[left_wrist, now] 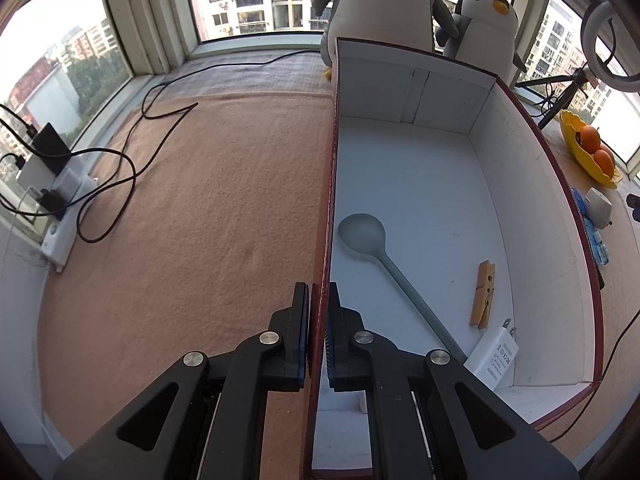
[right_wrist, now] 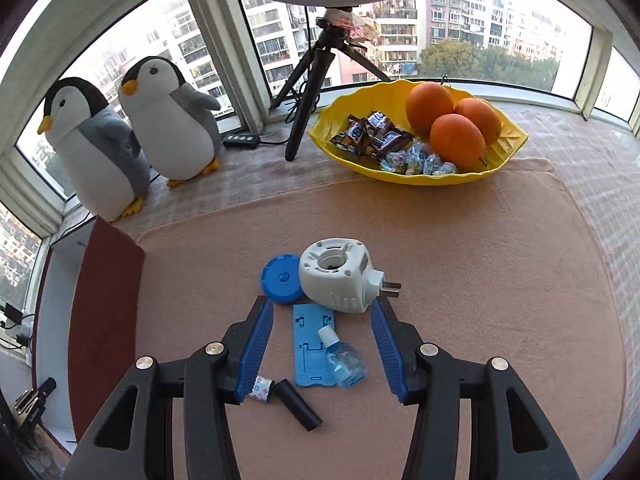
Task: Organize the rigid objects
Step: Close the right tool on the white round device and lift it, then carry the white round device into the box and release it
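Observation:
My left gripper (left_wrist: 319,300) is shut on the left wall of a red box (left_wrist: 324,208) with a white inside. In the box lie a grey spoon (left_wrist: 384,264), a wooden clothespin (left_wrist: 483,295) and a white charger (left_wrist: 493,354). My right gripper (right_wrist: 322,320) is open and empty above a cluster on the peach cloth: a white plug-in device (right_wrist: 338,275), a blue round lid (right_wrist: 281,279), a blue flat stand (right_wrist: 310,346), a small clear bottle (right_wrist: 345,360), a black cylinder (right_wrist: 298,403) and a small white roll (right_wrist: 262,388). The box's red outer wall (right_wrist: 106,320) stands to the left.
A yellow bowl (right_wrist: 508,140) holds oranges and candy at the back. Two plush penguins (right_wrist: 132,132), a tripod (right_wrist: 308,92) and a ring light stand by the windows. A power strip with black cables (left_wrist: 60,204) lies at the left edge.

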`<state>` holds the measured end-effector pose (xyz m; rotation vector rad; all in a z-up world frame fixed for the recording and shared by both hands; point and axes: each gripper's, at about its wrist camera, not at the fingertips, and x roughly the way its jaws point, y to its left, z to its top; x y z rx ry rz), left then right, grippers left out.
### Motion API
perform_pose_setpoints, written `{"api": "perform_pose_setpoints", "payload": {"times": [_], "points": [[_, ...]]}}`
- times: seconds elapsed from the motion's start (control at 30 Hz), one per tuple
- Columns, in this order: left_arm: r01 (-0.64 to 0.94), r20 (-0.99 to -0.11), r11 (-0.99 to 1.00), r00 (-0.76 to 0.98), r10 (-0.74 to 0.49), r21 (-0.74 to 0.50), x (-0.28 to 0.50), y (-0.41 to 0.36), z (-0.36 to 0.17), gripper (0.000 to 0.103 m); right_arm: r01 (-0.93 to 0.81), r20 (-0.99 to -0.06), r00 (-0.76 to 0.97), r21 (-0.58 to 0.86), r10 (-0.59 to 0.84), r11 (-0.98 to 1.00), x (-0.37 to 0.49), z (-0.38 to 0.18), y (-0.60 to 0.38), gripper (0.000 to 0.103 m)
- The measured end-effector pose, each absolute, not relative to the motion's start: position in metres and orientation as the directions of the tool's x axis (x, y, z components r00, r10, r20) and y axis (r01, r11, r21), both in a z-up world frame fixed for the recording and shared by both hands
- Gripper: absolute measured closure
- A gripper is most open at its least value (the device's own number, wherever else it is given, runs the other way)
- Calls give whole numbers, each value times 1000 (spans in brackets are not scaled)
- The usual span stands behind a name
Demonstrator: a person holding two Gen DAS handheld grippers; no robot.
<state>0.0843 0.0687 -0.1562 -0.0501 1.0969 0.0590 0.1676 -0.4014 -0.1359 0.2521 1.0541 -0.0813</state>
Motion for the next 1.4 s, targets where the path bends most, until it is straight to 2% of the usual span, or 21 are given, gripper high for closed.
{"api": "perform_pose_setpoints", "payload": {"times": [0.1, 0.5, 0.63, 0.97, 1.4], "points": [[-76, -894, 997, 447, 25, -10, 83, 68, -157, 84, 197, -881, 469, 180, 69, 964, 181, -145, -412, 56], [-106, -900, 994, 432, 57, 12, 81, 67, -155, 84, 211, -903, 403, 248, 147, 946, 221, -176, -429, 58], [-114, -904, 993, 424, 52, 4, 81, 67, -154, 73, 205, -914, 373, 251, 161, 946, 231, -186, -431, 65], [-124, -905, 992, 423, 55, 2, 81, 63, -151, 73, 190, -905, 367, 300, 216, 935, 229, -197, -438, 76], [-117, -904, 993, 425, 53, 4, 81, 61, -151, 73, 219, -872, 450, 317, 193, 923, 198, -190, -447, 83]]}}
